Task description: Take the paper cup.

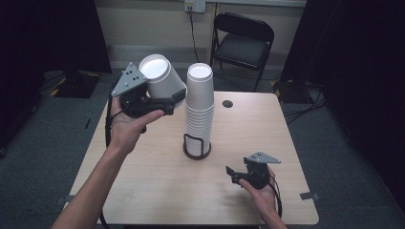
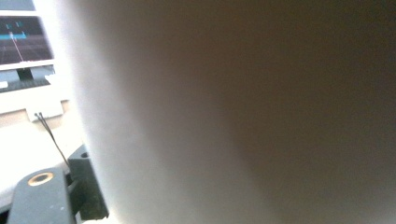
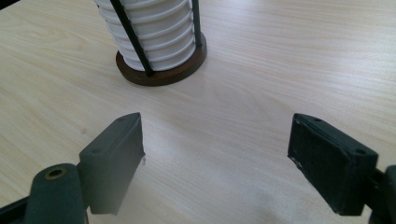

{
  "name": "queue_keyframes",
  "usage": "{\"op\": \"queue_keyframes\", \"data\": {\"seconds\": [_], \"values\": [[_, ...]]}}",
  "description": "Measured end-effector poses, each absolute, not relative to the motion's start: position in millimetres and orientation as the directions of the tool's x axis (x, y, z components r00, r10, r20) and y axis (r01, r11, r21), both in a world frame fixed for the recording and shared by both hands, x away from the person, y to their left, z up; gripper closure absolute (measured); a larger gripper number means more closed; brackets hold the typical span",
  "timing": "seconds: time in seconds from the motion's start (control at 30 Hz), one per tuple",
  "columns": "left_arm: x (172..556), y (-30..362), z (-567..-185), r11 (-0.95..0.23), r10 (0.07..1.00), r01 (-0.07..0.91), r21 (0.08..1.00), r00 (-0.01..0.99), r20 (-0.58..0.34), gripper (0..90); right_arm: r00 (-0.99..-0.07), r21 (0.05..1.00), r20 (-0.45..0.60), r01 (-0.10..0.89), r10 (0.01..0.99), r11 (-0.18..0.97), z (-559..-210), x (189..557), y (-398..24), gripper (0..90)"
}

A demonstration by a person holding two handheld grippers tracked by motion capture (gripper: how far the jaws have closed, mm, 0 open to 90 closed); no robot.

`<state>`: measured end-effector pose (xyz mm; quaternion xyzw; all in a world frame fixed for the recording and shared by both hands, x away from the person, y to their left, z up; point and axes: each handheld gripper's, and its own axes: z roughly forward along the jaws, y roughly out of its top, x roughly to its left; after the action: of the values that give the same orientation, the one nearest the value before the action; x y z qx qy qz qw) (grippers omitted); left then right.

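**Left holds one cup, right idle and open**

Left hand-held gripper [image 1: 168, 99], upper left of the high view, is clamped on a white cup [image 1: 160, 76], held up off the surface [image 1: 157, 186] and tilted, mouth toward the camera. In the left gripper view the cup wall [image 2: 233, 112] is blurred; grip looks firm, probably on the lower wall. Stack [image 1: 199, 102] stands upright in a holder [image 1: 197, 148] at frame centre. Right hand-held gripper [image 1: 235, 173], lower right, jaws wide apart, nothing between them, low over the surface, near the holder base [image 3: 161, 72].
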<state>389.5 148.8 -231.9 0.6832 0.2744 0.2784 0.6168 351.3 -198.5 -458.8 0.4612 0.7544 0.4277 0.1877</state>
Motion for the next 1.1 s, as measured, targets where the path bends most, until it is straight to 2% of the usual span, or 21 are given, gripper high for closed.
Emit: {"op": "queue_keyframes", "data": {"seconds": [0.47,0.8,1.1], "values": [[379,145,-280,-0.077,0.683,0.14,0.987,0.729,-0.05,13.2,-0.505,0.823,0.121,0.532,0.854,0.198,-458,350,-197,19.8],[374,143,-311,-0.081,0.687,0.235,0.969,0.718,-0.117,13.2,-0.544,0.83,0.121,0.514,0.831,0.215,-456,346,-190,25.8],[368,135,-324,-0.072,0.665,0.28,0.957,0.729,-0.163,13.2,-0.561,0.845,0.12,0.491,0.819,0.213,-455,342,-182,31.6]]}}
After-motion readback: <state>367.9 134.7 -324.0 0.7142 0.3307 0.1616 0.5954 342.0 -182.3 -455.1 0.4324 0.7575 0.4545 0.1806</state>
